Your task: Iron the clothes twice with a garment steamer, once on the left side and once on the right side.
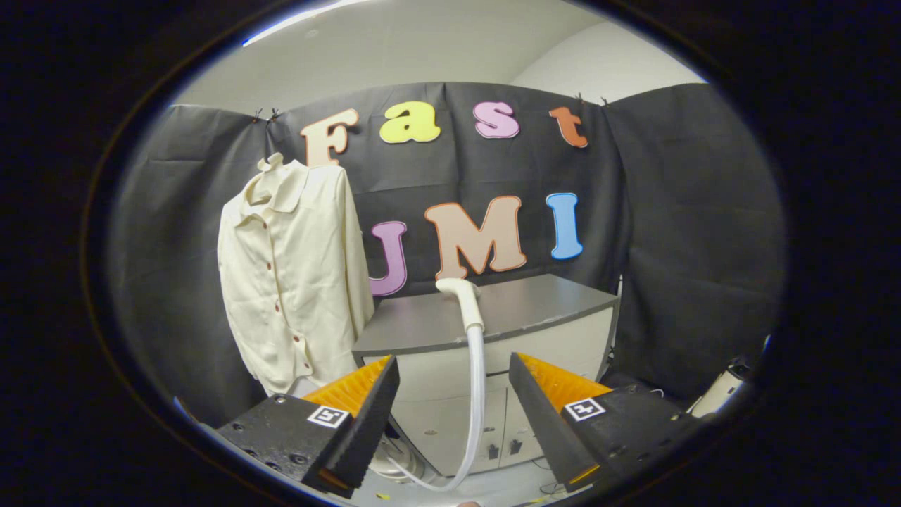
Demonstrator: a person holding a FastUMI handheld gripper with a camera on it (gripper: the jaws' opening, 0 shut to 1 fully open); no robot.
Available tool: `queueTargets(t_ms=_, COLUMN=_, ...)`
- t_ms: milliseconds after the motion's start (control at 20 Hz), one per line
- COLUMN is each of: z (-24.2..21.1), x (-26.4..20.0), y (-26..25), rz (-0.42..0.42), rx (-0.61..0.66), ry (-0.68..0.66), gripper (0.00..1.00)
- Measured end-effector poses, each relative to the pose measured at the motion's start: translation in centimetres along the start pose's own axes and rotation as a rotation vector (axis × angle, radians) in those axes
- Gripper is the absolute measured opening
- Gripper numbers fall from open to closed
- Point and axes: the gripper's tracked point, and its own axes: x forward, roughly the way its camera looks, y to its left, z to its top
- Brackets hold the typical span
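The gripper [454, 380] fingers, spread apart, hide the shirt [292, 274] hem and part of the steamer hose [476, 394] loop below.

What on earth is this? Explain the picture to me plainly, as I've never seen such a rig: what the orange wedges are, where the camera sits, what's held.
The camera rides on a handheld two-finger gripper and looks forward along it. The orange-and-black wedges are its fingers, standing open and holding nothing. Beyond them, a white garment steamer head rests on a grey cabinet, its pale hose running down between the fingers without touching them. To the cabinet's left, a cream buttoned shirt hangs against the black cloth wall. The job is to steam that shirt; it hasn't begun.
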Motion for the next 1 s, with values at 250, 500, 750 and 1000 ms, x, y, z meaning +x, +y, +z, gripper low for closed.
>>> queueTargets(t_ms=250, z=0.6, x=2.9, y=0.4, rz=0.038, rx=-0.013, ry=0.02, gripper=0.96)
queueTargets(t_ms=500, z=2.2, x=7.7, y=0.0, rz=0.063, rx=-0.041, ry=0.04, gripper=0.96)
queueTargets(t_ms=750, z=4.0, x=13.9, y=-1.4, rz=0.066, rx=-0.051, ry=0.085, gripper=0.96)
queueTargets(t_ms=1000, z=6.5, x=20.4, y=-2.0, rz=0.068, rx=-0.075, ry=0.163, gripper=0.96)
